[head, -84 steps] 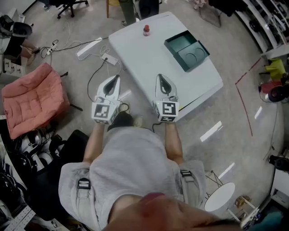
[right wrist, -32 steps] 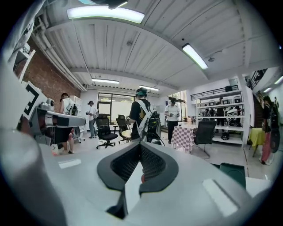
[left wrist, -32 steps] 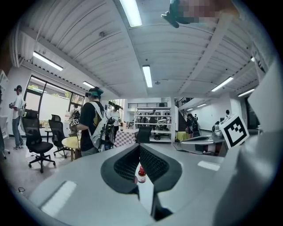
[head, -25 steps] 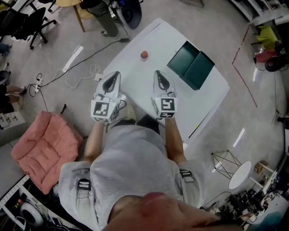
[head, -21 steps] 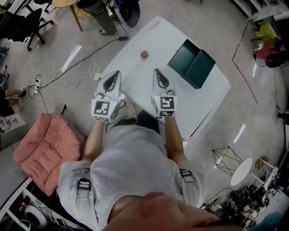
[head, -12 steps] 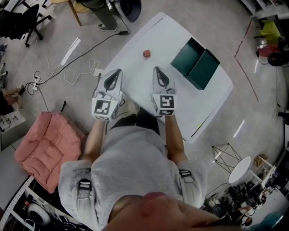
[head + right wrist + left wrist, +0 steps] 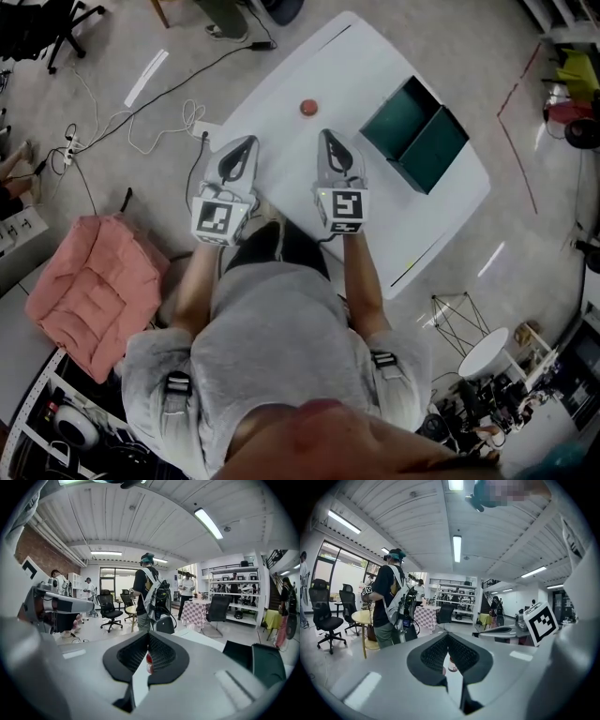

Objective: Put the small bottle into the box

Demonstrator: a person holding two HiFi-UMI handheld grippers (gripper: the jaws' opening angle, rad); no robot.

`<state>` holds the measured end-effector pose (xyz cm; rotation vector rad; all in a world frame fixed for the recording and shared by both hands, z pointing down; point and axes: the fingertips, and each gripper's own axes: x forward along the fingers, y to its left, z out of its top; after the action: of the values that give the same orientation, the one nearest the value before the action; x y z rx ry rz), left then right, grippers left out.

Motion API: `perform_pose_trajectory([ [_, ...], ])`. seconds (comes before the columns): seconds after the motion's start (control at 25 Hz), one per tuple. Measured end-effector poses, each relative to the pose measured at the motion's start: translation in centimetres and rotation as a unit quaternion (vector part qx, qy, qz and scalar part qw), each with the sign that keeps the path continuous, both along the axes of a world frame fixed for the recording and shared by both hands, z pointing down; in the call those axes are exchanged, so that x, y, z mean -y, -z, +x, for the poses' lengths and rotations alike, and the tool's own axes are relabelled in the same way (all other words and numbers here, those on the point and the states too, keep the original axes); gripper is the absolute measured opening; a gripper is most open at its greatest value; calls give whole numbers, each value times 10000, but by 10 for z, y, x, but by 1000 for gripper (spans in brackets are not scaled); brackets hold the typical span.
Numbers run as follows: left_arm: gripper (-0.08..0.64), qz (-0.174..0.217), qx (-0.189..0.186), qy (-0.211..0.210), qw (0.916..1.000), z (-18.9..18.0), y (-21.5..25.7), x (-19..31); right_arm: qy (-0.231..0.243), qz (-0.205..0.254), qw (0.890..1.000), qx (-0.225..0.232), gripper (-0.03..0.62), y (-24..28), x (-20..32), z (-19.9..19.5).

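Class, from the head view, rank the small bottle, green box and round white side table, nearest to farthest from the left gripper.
1. The small bottle, on the white table ahead of the left gripper.
2. The green box, farther right on that table.
3. The round white side table, away at lower right.

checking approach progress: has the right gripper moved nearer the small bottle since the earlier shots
Yes. The right gripper has advanced across the white table, from its near edge toward the small bottle.
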<state>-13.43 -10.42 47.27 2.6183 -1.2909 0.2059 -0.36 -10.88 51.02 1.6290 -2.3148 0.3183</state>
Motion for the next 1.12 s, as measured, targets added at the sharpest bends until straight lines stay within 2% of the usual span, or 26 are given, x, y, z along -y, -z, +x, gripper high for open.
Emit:
perform_pose_trajectory([
  [0.4, 12, -282, 27, 279, 9992, 0, -32, 19, 235, -259, 9994, 61, 5, -33, 24, -2],
  [0.76, 12, -435, 92, 352, 9984, 4, -50, 28, 327, -308, 9989, 142, 6, -53, 41, -4],
  [0.8, 12, -445, 94, 362, 9983, 5, -51, 29, 345, -318, 9988, 134, 18, -55, 42, -3],
  [0.84, 12, -456, 95, 379, 9982, 6, -52, 30, 379, -339, 9986, 129, 58, -57, 44, -3],
  [0.92, 12, -472, 91, 407, 9980, 5, -53, 32, 451, -388, 9981, 130, 77, -61, 46, -5],
  [1.12, 12, -514, 143, 458, 9975, 2, -56, 32, 550, -495, 9971, 167, 178, -71, 52, -10],
])
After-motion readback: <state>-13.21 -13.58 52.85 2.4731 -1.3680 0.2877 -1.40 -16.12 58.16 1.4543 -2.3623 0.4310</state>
